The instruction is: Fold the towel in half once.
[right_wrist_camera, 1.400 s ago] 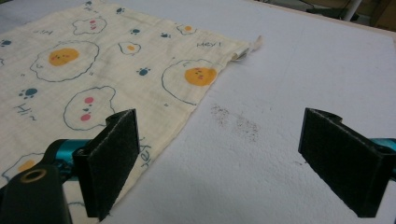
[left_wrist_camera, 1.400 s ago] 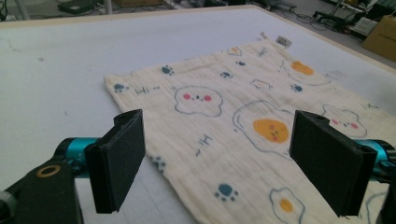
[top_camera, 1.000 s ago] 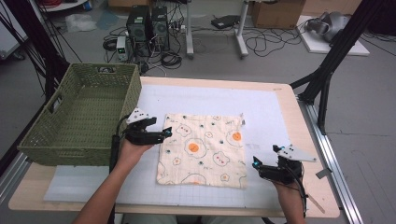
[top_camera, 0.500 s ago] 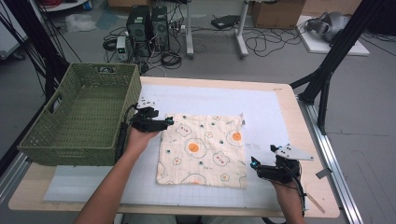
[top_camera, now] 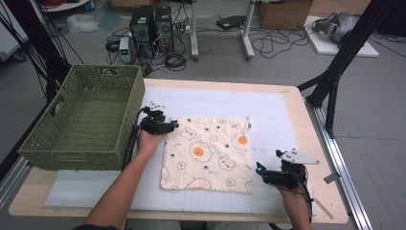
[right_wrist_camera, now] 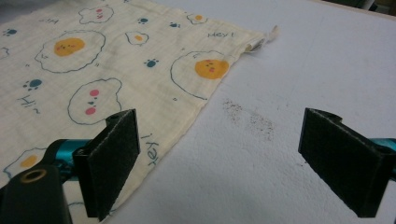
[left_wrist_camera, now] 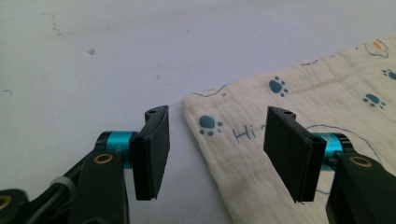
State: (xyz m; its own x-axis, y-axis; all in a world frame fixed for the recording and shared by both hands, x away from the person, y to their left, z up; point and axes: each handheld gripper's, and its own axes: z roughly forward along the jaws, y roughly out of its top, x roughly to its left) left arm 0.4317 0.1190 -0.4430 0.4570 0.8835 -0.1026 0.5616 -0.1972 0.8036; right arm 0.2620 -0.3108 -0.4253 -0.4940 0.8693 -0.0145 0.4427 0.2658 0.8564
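With the cream egg-and-paw-print muslin cloth lying flat on the white table mat, both the left gripper and the right gripper stand spread and empty at opposite corners, so a shallow pinch risks slipping off the thin hem.

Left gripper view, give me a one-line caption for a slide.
Open left gripper lined up on the corner of the paw-print cloth, which lies flat on the white mat.
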